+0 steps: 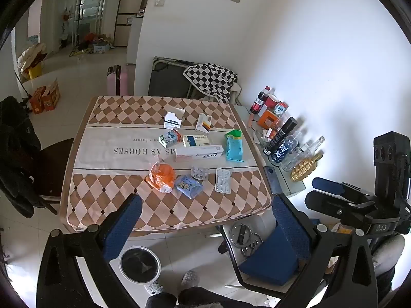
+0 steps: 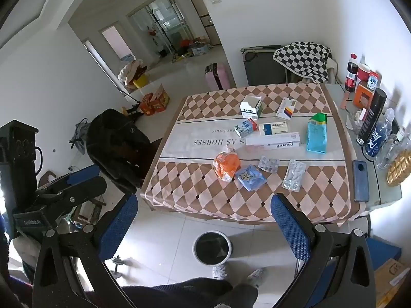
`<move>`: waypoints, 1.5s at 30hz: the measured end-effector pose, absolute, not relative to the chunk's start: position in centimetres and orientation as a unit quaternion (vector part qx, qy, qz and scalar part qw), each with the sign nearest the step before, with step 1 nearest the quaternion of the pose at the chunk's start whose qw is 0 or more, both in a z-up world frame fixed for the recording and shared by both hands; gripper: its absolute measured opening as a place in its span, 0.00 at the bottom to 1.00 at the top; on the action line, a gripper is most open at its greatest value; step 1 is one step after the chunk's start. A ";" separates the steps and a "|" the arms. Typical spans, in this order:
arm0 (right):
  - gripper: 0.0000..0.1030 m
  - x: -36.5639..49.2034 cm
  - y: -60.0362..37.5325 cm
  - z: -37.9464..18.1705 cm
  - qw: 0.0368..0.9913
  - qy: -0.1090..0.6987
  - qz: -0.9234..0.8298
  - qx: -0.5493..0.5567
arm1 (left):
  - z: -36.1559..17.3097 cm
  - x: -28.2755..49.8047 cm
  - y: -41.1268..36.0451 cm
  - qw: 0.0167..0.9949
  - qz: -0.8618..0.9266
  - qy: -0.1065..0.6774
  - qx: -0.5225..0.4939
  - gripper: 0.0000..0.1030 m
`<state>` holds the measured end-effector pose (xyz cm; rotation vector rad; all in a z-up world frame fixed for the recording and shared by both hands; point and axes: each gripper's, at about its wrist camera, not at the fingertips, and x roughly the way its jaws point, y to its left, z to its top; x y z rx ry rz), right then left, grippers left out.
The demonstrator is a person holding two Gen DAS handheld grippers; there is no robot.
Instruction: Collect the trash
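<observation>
Left wrist view: the left gripper (image 1: 205, 220) hangs spread wide and empty above the table's (image 1: 84, 138) near edge, where wrappers, boxes and blister packs (image 1: 223, 180) lie scattered. The right gripper (image 2: 204, 218) is likewise released, with the round trash bin (image 2: 212, 247) on the floor below.

The near checkered band of the tablecloth (image 2: 205, 195), low in the frame, lies bare up to the orange wrapper (image 2: 227, 165) and blister packs (image 2: 294, 175). Boxes crowd mid-table. Bottles (image 2: 380, 133) line the right edge; a jacket-draped chair (image 2: 115, 143) blocks the left.
</observation>
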<state>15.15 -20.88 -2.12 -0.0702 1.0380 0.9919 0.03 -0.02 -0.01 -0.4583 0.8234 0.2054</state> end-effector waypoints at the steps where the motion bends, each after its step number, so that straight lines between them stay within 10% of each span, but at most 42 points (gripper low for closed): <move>1: 1.00 15.1 -21.0 -2.1 0.753 0.474 0.455 -0.032 | 0.0 0.0 0.0 0.886 0.097 0.395 -0.224 1.00; 45: 1.00 14.9 -22.3 -0.6 0.749 0.467 0.469 -0.031 | 0.8 0.0 -2.6 0.889 0.084 0.390 -0.225 1.00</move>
